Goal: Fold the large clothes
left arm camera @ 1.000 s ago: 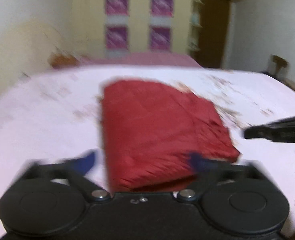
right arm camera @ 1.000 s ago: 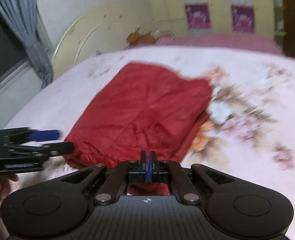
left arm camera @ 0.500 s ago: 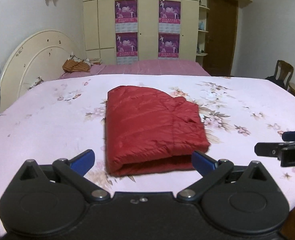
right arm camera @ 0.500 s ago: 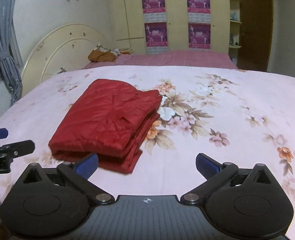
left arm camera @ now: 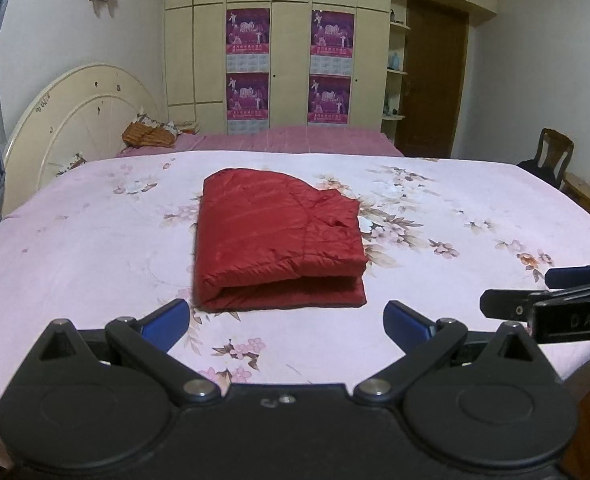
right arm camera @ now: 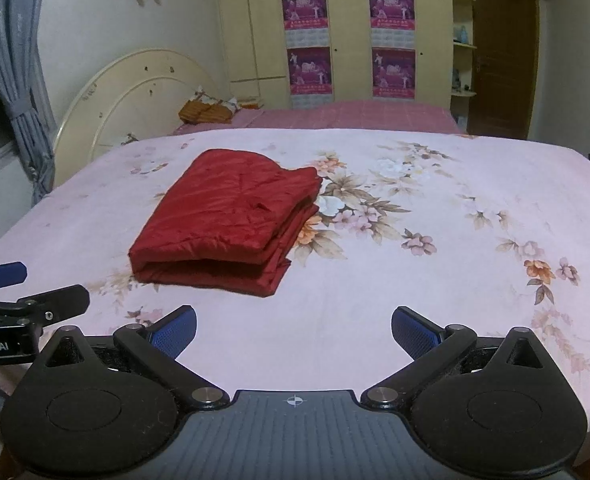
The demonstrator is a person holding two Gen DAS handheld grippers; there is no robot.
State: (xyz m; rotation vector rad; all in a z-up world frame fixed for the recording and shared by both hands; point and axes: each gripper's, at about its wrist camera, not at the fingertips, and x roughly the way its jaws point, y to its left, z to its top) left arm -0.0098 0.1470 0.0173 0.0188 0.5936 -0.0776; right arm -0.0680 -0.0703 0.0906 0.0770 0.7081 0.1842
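Observation:
A red padded jacket [left arm camera: 279, 236] lies folded into a thick rectangle on the pink floral bedsheet [left arm camera: 75, 248]. It also shows in the right wrist view [right arm camera: 227, 216], left of centre. My left gripper [left arm camera: 287, 318] is open and empty, held back from the jacket's near edge. My right gripper [right arm camera: 293, 330] is open and empty, back from the jacket and to its right. Each gripper shows at the edge of the other's view: the right one [left arm camera: 551, 296], the left one [right arm camera: 19, 292].
The bed's near edge runs just under both grippers. A cream headboard [left arm camera: 75, 120] stands at the left, a second bed with a pink cover [left arm camera: 295, 140] behind. A wooden chair [left arm camera: 551, 156] and a brown door [left arm camera: 435, 76] are at the right.
The right gripper has opened and let go of the jacket. Both grippers have pulled back towards the near edge of the bed. The jacket lies folded and still.

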